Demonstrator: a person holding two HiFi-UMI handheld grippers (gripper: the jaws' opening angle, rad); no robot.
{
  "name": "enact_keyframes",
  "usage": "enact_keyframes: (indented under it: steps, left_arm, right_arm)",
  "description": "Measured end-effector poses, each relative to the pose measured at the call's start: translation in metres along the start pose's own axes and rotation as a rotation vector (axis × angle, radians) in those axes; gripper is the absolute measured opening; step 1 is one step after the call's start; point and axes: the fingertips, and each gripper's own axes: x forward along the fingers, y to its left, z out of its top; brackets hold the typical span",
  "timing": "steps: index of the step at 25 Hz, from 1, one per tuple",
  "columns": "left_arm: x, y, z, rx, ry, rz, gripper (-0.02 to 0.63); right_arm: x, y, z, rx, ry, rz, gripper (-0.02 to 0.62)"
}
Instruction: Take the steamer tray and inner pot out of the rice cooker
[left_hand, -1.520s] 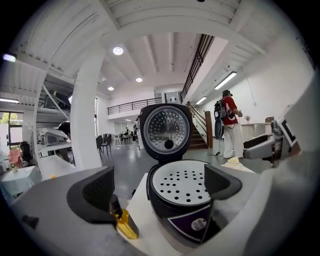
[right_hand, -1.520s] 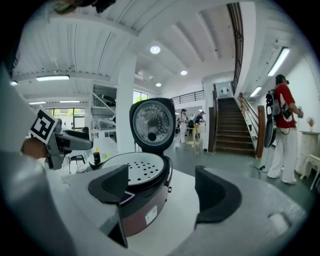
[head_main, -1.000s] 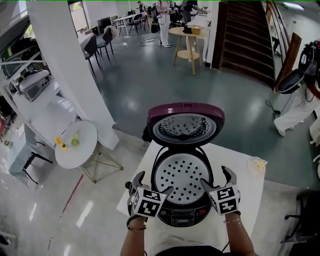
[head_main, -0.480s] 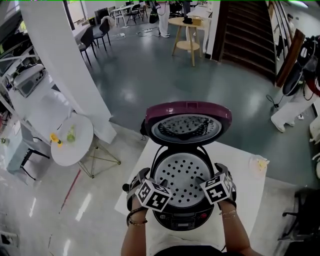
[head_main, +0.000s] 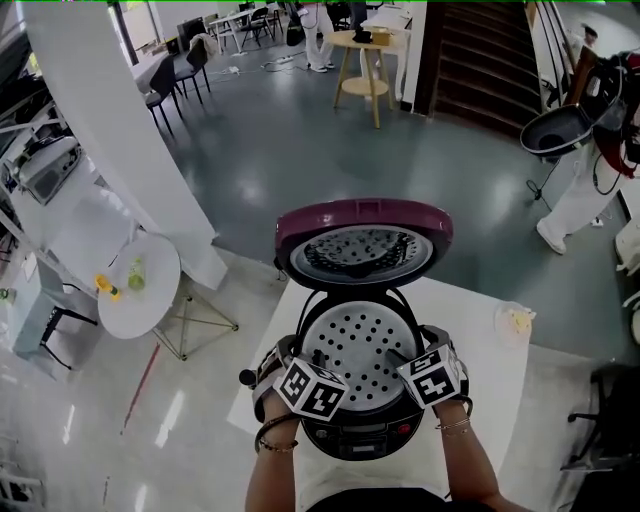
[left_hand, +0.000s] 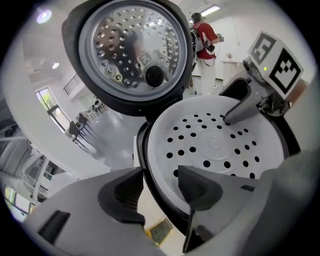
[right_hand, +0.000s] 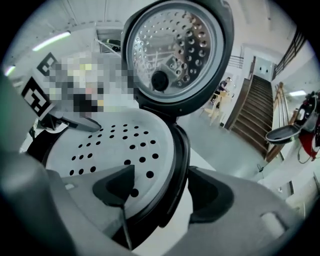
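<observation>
**A:** How do the jaws stand?

**B:** The jaws of the left gripper (left_hand: 160, 189) are partly apart and have just been closing. The near rim of the steamer tray (left_hand: 220, 145) runs between them. One jaw is over the perforated floor and the other is outside the black rim of the rice cooker (head_main: 360, 437). A strip of white tray wall shows beside the inner pad, so I judge there is no pinch yet.

**A:** And the other one?

**B:** The right gripper (right_hand: 162, 189) is wider apart and has also just been closing. It straddles the rim on the opposite side in the same way, and it has nothing clamped.

**A:** Why one on each side?

**B:** My guess is that the tray is broad and round, and the rim is the only part thin enough to nip. Two grips facing each other should keep it level on a straight lift.

**A:** Where does the tray sit, and which way does it face?

**B:** It is seated in the cooker's mouth, and the cooker stands on the white table (head_main: 465, 320). The tray lies flat with its open face up and its holes showing. Being round, it has no long axis, and its own axis runs straight up. I cannot see the inner pot, which I judge to lie beneath the tray.

**A:** Is the lid in the way?

**B:** No. The lid (head_main: 362, 245) stands hinged open at the far side with its inner face toward the person, so the way up looks free.
</observation>
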Motion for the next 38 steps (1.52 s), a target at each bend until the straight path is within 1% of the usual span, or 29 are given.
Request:
enact_keyframes:
  steps: [2, 4, 5, 6, 8, 9, 13, 19, 22, 25, 27, 32, 35, 38]
  left_arm:
    - [-0.001, 0.003, 0.001, 0.057, 0.008, 0.050, 0.212]
    - [-0.003, 0.002, 0.005, 0.059, -0.007, 0.058, 0.210]
    - [-0.005, 0.001, 0.007, 0.042, -0.022, 0.047, 0.209]
    - [-0.008, 0.001, 0.008, 0.024, -0.037, 0.037, 0.207]
    - [-0.014, 0.003, 0.011, 0.011, -0.056, 0.038, 0.207]
    - [-0.015, 0.005, 0.012, 0.012, -0.059, 0.042, 0.207]
    - [-0.017, 0.003, 0.012, 0.005, -0.061, 0.025, 0.207]
    - [-0.021, -0.007, 0.012, -0.017, -0.071, -0.008, 0.207]
    - [-0.022, -0.010, 0.012, -0.031, -0.073, -0.031, 0.175]
    - [-0.022, -0.011, 0.008, -0.014, -0.065, -0.018, 0.166]
    - [-0.023, -0.011, 0.007, -0.020, -0.069, -0.026, 0.166]
    - [-0.028, -0.010, 0.011, -0.103, -0.110, -0.076, 0.163]
    - [-0.034, -0.006, 0.014, -0.130, -0.140, -0.072, 0.156]
    - [-0.045, -0.004, 0.022, -0.150, -0.183, -0.064, 0.145]
  right_arm:
    - [-0.003, 0.002, 0.002, -0.011, -0.011, -0.009, 0.330]
    - [-0.008, -0.001, 0.004, -0.016, -0.038, -0.042, 0.307]
    - [-0.012, -0.005, 0.006, -0.017, -0.060, -0.071, 0.248]
    - [-0.016, -0.007, 0.009, -0.023, -0.080, -0.098, 0.205]
    - [-0.023, -0.007, 0.016, -0.044, -0.109, -0.128, 0.167]
    - [-0.024, -0.006, 0.019, -0.052, -0.116, -0.134, 0.126]
    - [-0.027, -0.007, 0.022, -0.049, -0.124, -0.142, 0.107]
    - [-0.047, -0.016, 0.031, -0.013, -0.215, -0.185, 0.074]
    - [-0.057, -0.017, 0.041, 0.009, -0.286, -0.207, 0.058]
    - [-0.072, -0.012, 0.050, 0.011, -0.358, -0.242, 0.051]
    - [-0.083, -0.009, 0.057, -0.005, -0.423, -0.265, 0.043]
    - [-0.106, -0.004, 0.075, -0.068, -0.562, -0.296, 0.037]
    - [-0.124, 0.003, 0.085, -0.090, -0.658, -0.307, 0.032]
    - [-0.141, 0.005, 0.090, -0.099, -0.722, -0.329, 0.031]
